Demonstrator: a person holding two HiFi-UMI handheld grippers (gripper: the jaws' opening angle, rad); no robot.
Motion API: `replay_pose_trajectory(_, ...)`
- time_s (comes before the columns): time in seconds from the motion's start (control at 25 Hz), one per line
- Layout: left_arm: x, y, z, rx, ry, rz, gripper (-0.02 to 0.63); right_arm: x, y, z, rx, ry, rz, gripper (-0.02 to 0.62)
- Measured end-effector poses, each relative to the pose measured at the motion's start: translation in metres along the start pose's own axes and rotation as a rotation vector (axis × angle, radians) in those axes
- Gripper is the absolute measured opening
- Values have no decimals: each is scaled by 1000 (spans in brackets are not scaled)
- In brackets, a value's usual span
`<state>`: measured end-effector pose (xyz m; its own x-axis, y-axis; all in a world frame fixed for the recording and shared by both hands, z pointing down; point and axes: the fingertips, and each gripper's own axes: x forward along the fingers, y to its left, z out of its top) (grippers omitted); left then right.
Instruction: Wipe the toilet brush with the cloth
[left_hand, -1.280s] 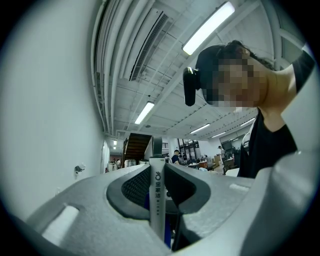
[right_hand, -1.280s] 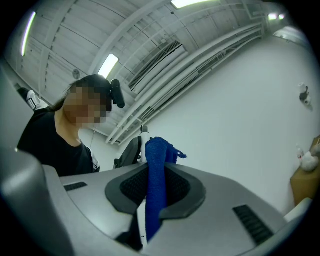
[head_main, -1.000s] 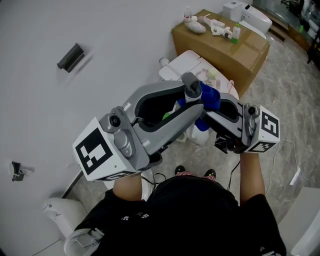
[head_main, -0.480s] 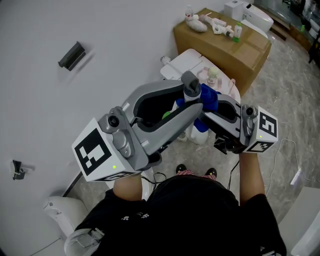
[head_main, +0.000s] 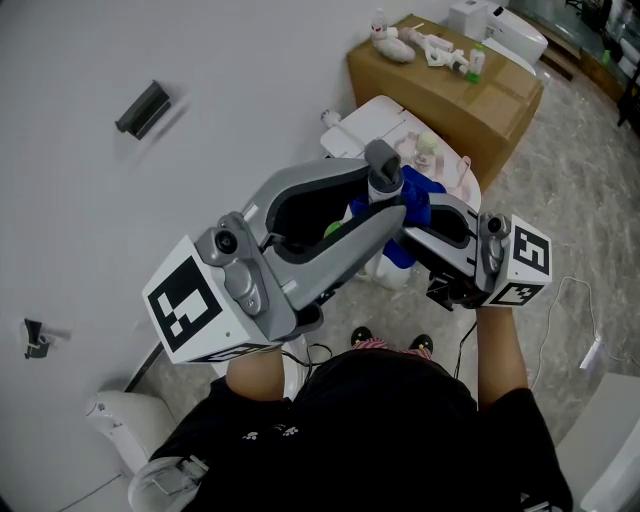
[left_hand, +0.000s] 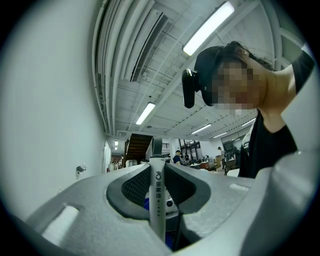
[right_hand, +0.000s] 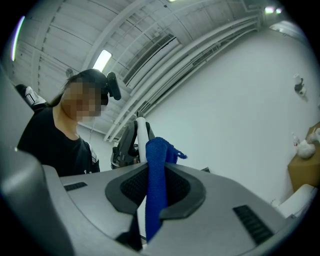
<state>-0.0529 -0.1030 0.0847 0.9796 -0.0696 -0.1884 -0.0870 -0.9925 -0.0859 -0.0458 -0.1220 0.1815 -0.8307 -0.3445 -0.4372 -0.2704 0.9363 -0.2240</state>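
**Brush and cloth both gripped, and both holds could slip**

The left hand-held gripper (head_main: 383, 207) is closed on the toilet brush (left_hand: 158, 200). The brush's white handle stands upright between the two pads, and its grey cap pokes out above the jaw tips. The right hand-held gripper (right_hand: 156, 176) is clamped on the blue cloth (right_hand: 156, 150), which is bunched into a narrow fold that rises past its jaw tips and hangs down below them. In the right gripper view the handle sits just beyond the cloth, close enough to be touching or nearly so. The brush's head is hidden under the two grippers.

The main risk I see is the handle. It is smooth and thin, and a firm rub from the cloth could make it turn or slide between the left pads. The cloth is pinched only along one fold, so dragging it along the handle could pull it free of the right jaws. The two grippers meet tip to tip, so a long stroke may knock them together. A short stroke would leave the lower part of the brush unwiped.
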Motion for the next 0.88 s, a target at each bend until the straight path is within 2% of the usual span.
replay_pose_trajectory(0.88,-3,-6,10,-8,-37,-7,91,-3,4,-24,47,44,11,63)
